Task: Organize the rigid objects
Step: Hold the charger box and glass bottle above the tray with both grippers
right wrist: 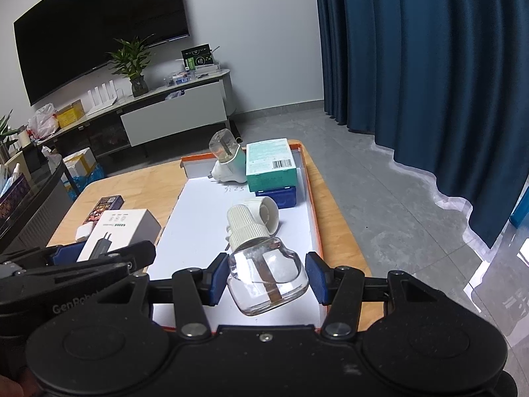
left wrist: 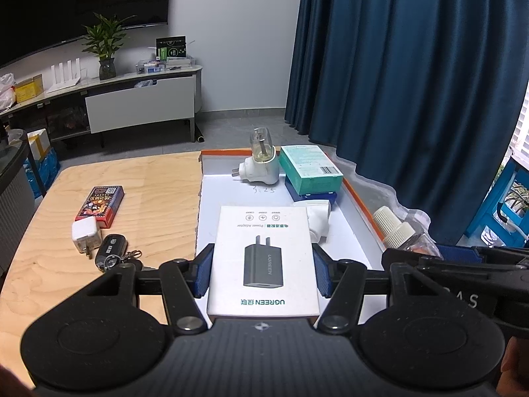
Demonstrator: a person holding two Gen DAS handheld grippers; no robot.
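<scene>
My left gripper (left wrist: 263,273) is shut on a white UGREEN power adapter box (left wrist: 264,258) and holds it over the near end of the white tray (left wrist: 231,192) with an orange rim. My right gripper (right wrist: 267,276) is shut on a clear glass refill bottle (right wrist: 266,274) with a ribbed cream cap, above the tray's near right part (right wrist: 198,205). In the tray sit a white plug-in vaporizer (left wrist: 261,162), a teal box (left wrist: 309,167) on a blue box (left wrist: 314,197), and a white adapter (left wrist: 319,221).
On the wooden table (left wrist: 148,185) left of the tray lie a red card box (left wrist: 101,205), a white charger (left wrist: 86,233) and a black car key with keys (left wrist: 112,251). A blue curtain (left wrist: 396,66) hangs at the right. A TV cabinet (left wrist: 132,99) stands behind.
</scene>
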